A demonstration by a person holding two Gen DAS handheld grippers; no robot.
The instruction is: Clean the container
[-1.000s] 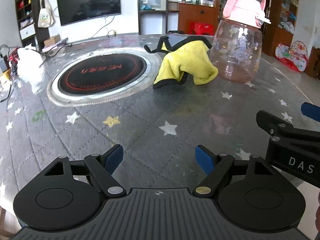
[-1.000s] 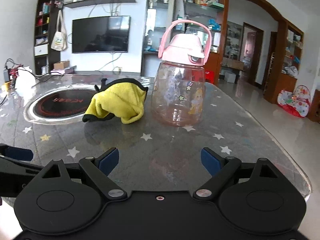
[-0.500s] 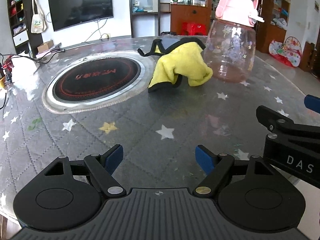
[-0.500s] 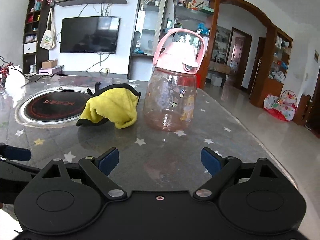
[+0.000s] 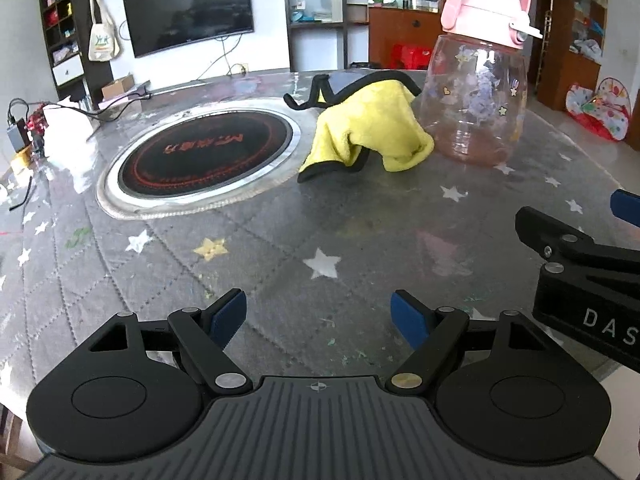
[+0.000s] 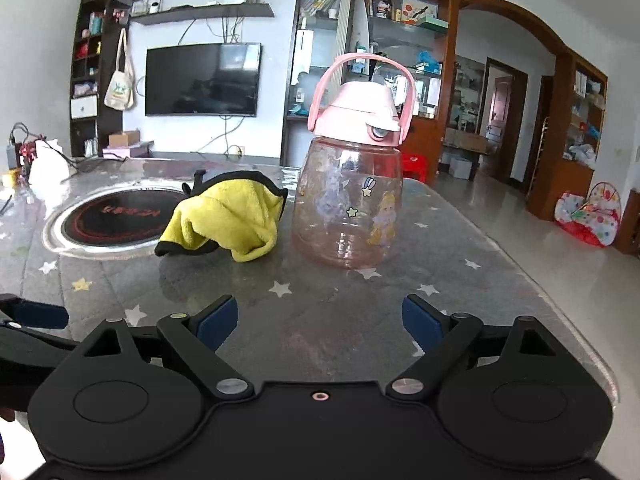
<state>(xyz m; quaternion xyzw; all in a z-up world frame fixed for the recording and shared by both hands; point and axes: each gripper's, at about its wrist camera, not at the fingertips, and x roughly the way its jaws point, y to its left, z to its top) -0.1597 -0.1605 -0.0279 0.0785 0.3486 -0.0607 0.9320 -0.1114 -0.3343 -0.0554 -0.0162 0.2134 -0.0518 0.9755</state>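
A clear pinkish bottle (image 6: pixel 348 208) with a pink lid and carry handle stands upright on the grey star-patterned table (image 6: pixel 328 320). It also shows at the upper right in the left wrist view as the bottle (image 5: pixel 478 116). A crumpled yellow cloth (image 6: pixel 228 216) with black edging lies just left of it, seen too as the cloth (image 5: pixel 368 132). My right gripper (image 6: pixel 320 318) is open and empty, well short of the bottle. My left gripper (image 5: pixel 318 314) is open and empty, near the table's front, far from the cloth. The right gripper's black arm (image 5: pixel 580 272) reaches in at the right.
A round black induction plate (image 5: pixel 204 156) in a metal ring is set into the table, left of the cloth. Cables and small items (image 5: pixel 28 128) sit at the far left edge. The table's right edge (image 6: pixel 560 308) drops to the floor. Shelves and a TV stand behind.
Both views have tilted up slightly, so the bottle and cloth sit a little lower and nearer in the frames. Both grippers stay open and empty.
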